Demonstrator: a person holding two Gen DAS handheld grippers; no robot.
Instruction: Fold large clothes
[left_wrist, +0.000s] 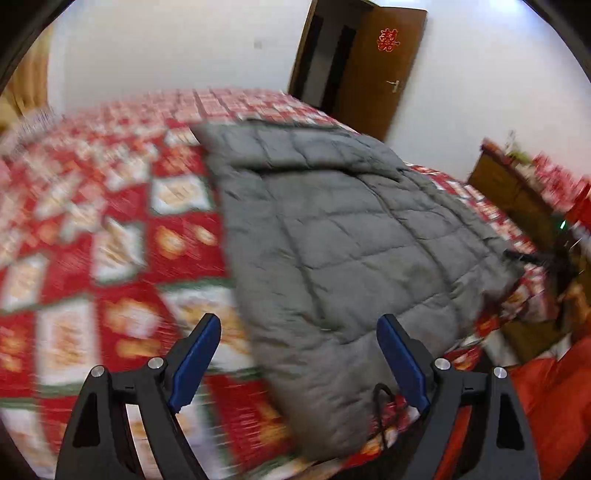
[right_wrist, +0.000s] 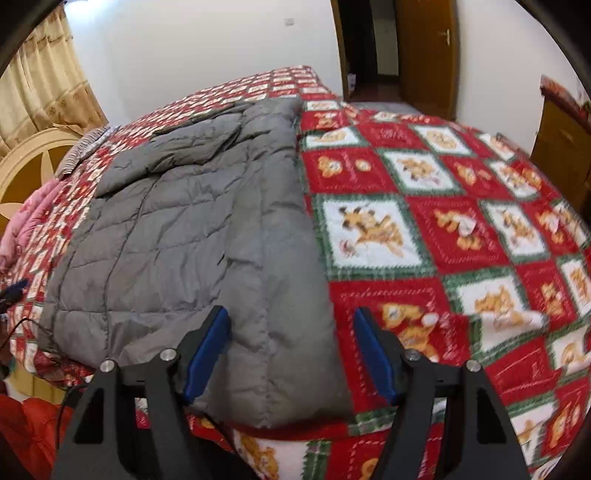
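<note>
A grey quilted down coat (right_wrist: 192, 229) was laid flat on the bed (right_wrist: 424, 221), one sleeve (right_wrist: 195, 140) already folded in. Both left gripper (left_wrist: 299, 365) and right gripper (right_wrist: 291, 354) were held wide, nothing gripped; further folds were judged outstanding.

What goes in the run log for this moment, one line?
stage: mid-fold | gray quilted coat: flat on bed, sleeve folded in | left gripper: open, over coat's corner | right gripper: open, over coat's edge

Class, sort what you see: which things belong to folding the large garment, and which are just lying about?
Belongs to the job:
grey quilted coat
left gripper, open
right gripper, open over the coat's near edge

Just lying about:
red patterned bedspread
pink bedding
wooden door
curtain
</note>
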